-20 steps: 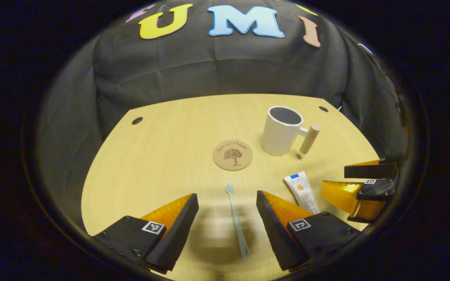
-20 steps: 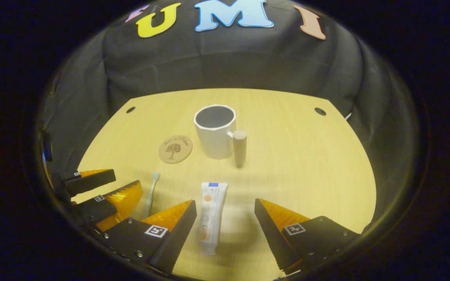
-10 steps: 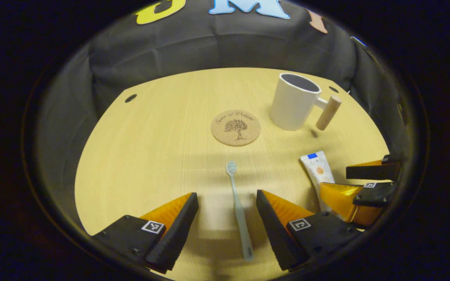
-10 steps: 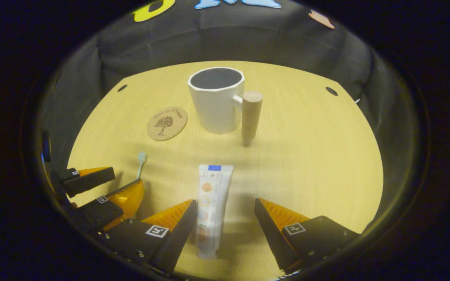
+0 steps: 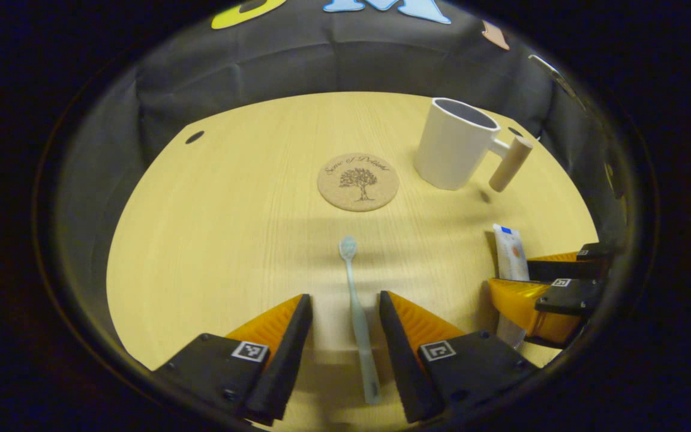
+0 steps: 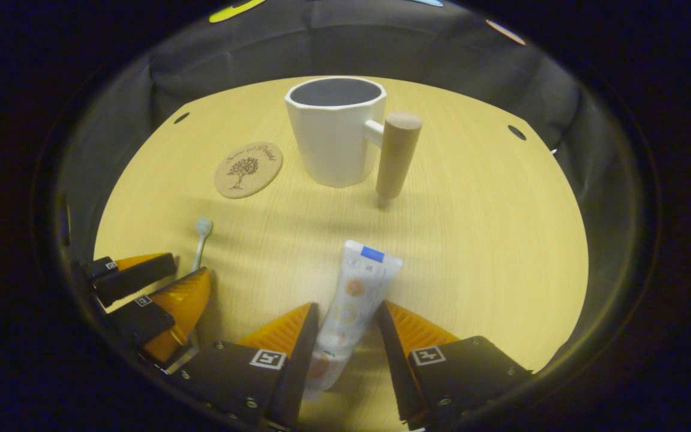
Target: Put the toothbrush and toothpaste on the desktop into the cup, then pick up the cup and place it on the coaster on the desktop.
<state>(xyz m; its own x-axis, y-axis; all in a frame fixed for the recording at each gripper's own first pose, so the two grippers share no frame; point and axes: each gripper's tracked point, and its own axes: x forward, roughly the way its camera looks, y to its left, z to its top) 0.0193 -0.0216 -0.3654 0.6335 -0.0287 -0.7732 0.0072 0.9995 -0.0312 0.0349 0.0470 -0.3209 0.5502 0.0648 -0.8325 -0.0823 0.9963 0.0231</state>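
Both tongs are lowered to the desk (image 5: 213, 198). Left gripper (image 5: 345, 312) is spread around the toothbrush (image 5: 357, 318), untouched. Right gripper (image 6: 345, 324) seems clamped on the toothpaste (image 6: 348, 300).

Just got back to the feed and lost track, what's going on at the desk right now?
A person works two handheld grippers at once. The left gripper straddles the toothbrush lying on the desktop, fingers close but not clearly pressing. The right gripper has closed in around the toothpaste, which looks tilted; contact is likely, though I can't confirm it. The cup stands empty beside the coaster, which is bare.
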